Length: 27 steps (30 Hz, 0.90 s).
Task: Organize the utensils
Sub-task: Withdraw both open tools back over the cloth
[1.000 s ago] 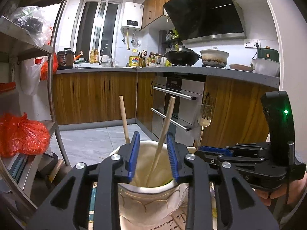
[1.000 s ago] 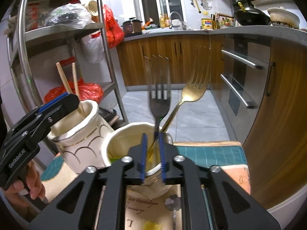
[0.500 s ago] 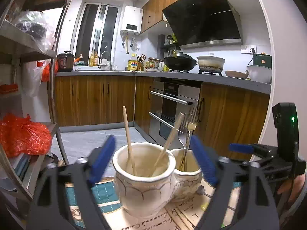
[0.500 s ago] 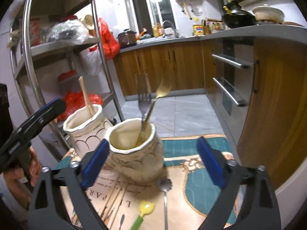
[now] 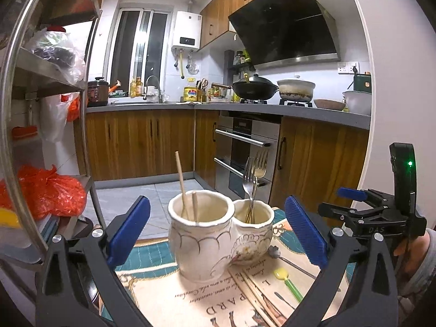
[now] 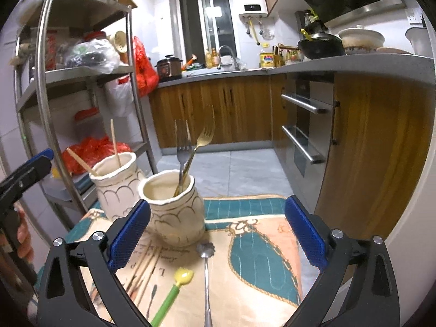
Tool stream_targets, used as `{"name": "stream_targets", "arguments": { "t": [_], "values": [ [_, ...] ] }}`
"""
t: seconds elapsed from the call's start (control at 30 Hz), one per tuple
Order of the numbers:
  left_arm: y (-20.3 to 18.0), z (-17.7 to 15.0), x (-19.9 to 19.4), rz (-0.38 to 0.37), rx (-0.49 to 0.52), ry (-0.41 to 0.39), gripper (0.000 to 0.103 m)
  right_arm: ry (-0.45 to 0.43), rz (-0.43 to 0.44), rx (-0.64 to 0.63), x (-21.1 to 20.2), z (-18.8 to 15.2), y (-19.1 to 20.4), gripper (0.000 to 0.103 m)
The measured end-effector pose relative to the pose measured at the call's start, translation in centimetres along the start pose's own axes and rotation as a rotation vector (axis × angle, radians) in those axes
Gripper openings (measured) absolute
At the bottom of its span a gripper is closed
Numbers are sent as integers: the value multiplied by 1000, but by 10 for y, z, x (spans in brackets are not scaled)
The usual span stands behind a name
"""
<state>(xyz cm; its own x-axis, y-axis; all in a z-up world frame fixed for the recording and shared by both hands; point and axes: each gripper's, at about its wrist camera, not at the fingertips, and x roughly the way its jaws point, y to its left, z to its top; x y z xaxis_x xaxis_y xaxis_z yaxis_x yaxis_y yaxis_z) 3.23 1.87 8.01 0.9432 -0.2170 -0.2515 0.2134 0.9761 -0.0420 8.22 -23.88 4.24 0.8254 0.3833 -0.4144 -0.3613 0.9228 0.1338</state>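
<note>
Two cream ceramic holders stand side by side on a patterned cloth. The left holder (image 5: 200, 234) (image 6: 117, 182) has two wooden chopsticks (image 5: 181, 182) in it. The right holder (image 5: 253, 234) (image 6: 174, 207) has a silver fork (image 6: 182, 147) and a gold fork (image 6: 203, 139) in it. My left gripper (image 5: 218, 231) is open and empty, pulled back from the holders. My right gripper (image 6: 218, 229) is open and empty, behind the right holder. On the cloth lie more chopsticks (image 6: 141, 269), a green and yellow spoon (image 6: 174, 288) and a silver spoon (image 6: 205, 272).
The cloth (image 6: 259, 248) covers a small table whose far edge drops to the tiled floor. A metal shelf rack (image 6: 49, 87) with red bags stands at the left. Wooden cabinets and an oven (image 5: 242, 152) are behind.
Both grippers have opened and drawn back from the holders. The left one let go of a chopstick into the left holder, the right one let go of the silver fork into the right holder.
</note>
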Motion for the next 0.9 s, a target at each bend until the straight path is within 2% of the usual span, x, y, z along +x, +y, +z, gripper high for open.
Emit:
{"name": "stream_targets", "arguments": {
  "t": [0.17,0.37,0.9],
  "values": [
    [2,-9,-8,29,16,45,98,13,-10,-10,-8,-4,-2,98],
    [12,-23,-10,54,-12,100,98,34,-13,-7,-13,-12,-6,98],
    [9,-76,7,86,-44,291,97,154,-41,-33,1,-44,-8,98]
  ]
}}
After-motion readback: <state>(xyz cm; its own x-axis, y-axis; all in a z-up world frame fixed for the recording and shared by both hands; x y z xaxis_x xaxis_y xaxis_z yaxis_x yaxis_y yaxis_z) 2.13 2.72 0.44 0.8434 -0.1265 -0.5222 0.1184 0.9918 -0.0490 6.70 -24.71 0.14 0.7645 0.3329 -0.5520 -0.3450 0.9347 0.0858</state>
